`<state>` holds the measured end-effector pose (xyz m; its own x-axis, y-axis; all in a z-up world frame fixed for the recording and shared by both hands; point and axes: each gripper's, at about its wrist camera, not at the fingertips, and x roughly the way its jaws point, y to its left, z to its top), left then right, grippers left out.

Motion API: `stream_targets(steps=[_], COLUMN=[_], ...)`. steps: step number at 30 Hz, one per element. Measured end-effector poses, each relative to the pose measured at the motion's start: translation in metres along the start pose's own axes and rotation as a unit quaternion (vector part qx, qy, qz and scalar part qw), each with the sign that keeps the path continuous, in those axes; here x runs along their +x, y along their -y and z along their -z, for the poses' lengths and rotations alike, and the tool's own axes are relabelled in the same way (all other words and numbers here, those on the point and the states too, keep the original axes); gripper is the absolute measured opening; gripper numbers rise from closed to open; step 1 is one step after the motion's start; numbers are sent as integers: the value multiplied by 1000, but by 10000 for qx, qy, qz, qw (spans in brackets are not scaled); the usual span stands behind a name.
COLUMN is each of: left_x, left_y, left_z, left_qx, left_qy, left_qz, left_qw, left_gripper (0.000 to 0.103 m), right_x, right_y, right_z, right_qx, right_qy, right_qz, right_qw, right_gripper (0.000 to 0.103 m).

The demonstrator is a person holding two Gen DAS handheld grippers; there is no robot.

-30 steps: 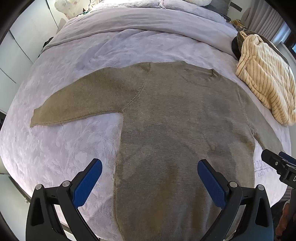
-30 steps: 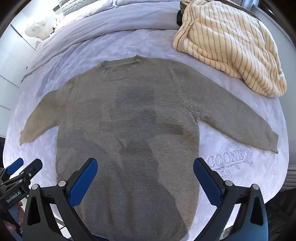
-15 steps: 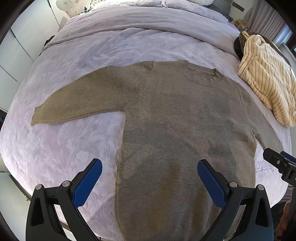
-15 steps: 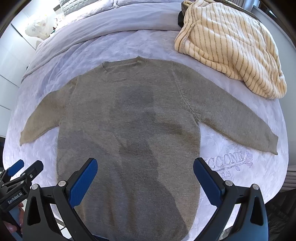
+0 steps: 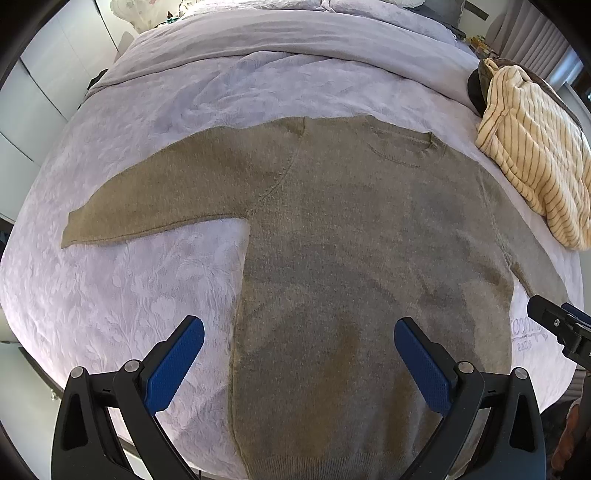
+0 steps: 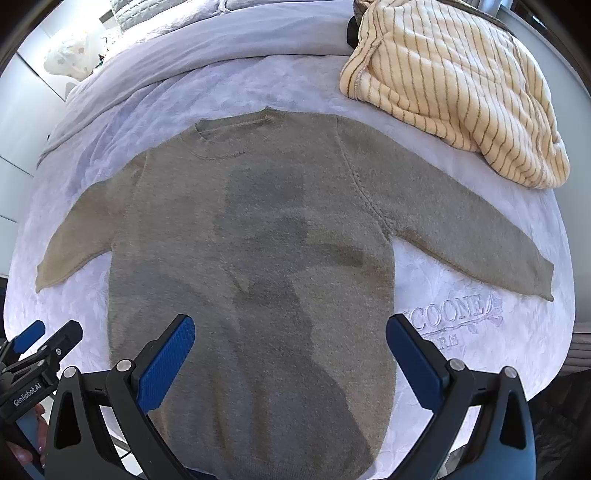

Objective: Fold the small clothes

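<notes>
An olive-brown knit sweater [image 5: 351,240] [image 6: 258,240] lies flat and face up on a pale lilac bedspread [image 5: 129,295] [image 6: 461,325], both sleeves spread out sideways and its collar toward the far side. My left gripper [image 5: 299,354] hovers open above the sweater's lower left part, its blue pads holding nothing. My right gripper [image 6: 290,350] hangs open over the lower body of the sweater, also holding nothing. Each gripper shows at the edge of the other's view: the right one [image 5: 561,328], the left one [image 6: 40,347].
A cream blanket with brown stripes [image 5: 535,155] [image 6: 454,81] is heaped at the far right of the bed, close to the sweater's right sleeve. Folded bedding [image 5: 295,33] runs across the far end. White cupboards [image 5: 37,96] stand to the left. The bed edge is near me.
Both views have drawn back slightly, so the sweater sits a little lower in frame. Both grippers stayed open and the sweater has not moved.
</notes>
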<state>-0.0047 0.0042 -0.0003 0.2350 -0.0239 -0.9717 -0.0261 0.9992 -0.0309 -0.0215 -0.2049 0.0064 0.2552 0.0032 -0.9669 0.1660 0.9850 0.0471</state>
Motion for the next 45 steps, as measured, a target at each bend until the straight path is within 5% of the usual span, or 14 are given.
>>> stream_targets(steps=[45], left_x=[10], left_y=[-1], left_z=[0], left_qx=[71], left_qy=[-155], left_qz=[-125], left_qw=[9998], left_gripper=[103], right_x=[8], right_y=[5], right_z=[-3], right_qx=[60], right_qy=[-75], right_qz=[9], right_qw=[10000], right_gripper=[103])
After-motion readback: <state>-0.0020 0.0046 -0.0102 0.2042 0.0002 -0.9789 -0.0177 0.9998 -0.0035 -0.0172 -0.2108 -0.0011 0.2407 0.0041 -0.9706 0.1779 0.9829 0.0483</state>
